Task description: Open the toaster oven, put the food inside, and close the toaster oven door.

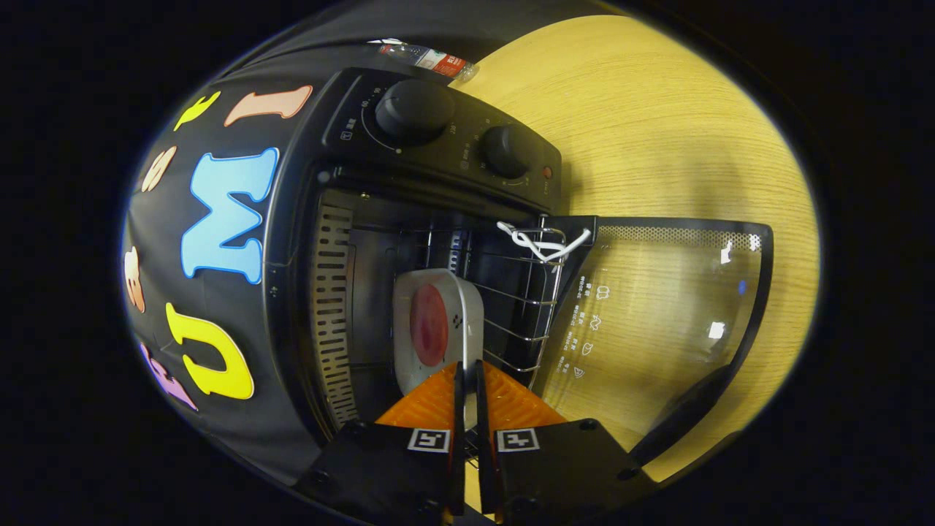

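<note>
The toaster oven (409, 241) stands open; the gripper (467, 380) seems pinched on the edge of the white dish (438, 329) holding the red food (429, 325), already on the rack (511, 307). Next: let go, back out, swing the glass door (657, 307) shut.

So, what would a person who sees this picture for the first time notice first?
Probably the toaster oven with its glass door swung fully open over the wooden table. Inside on the wire rack sits a white dish with red food; the gripper fingers pinch its rim.
</note>
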A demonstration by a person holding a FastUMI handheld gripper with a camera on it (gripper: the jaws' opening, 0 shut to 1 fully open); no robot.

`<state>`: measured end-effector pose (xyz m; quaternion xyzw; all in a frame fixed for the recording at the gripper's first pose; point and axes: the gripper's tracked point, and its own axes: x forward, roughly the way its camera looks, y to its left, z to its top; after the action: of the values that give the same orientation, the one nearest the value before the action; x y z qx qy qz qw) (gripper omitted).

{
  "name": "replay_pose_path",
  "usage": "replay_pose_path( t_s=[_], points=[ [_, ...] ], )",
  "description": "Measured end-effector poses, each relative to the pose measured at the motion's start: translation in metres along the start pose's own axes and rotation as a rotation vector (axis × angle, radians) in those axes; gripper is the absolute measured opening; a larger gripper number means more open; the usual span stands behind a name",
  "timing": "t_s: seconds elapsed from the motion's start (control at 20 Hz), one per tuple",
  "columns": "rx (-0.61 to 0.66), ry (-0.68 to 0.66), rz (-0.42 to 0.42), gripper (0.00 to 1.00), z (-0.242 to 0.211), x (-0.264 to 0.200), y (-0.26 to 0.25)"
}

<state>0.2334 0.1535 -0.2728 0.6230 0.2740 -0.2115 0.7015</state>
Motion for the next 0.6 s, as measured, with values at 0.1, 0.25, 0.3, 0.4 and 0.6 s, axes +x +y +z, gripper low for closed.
replay_pose_path(
  t_s=[0.1,0.25,0.3,0.4,0.6],
  points=[
    [-0.012,0.021,0.028,0.1,-0.003,-0.004,0.005],
    [-0.059,0.067,0.059,0.51,-0.014,-0.015,0.01],
    [-0.077,0.075,0.082,0.6,-0.016,-0.02,0.013],
    [-0.138,0.083,0.07,0.79,-0.019,-0.028,0.01],
    [-0.312,0.119,0.087,0.97,-0.031,-0.06,0.001]
  ],
)
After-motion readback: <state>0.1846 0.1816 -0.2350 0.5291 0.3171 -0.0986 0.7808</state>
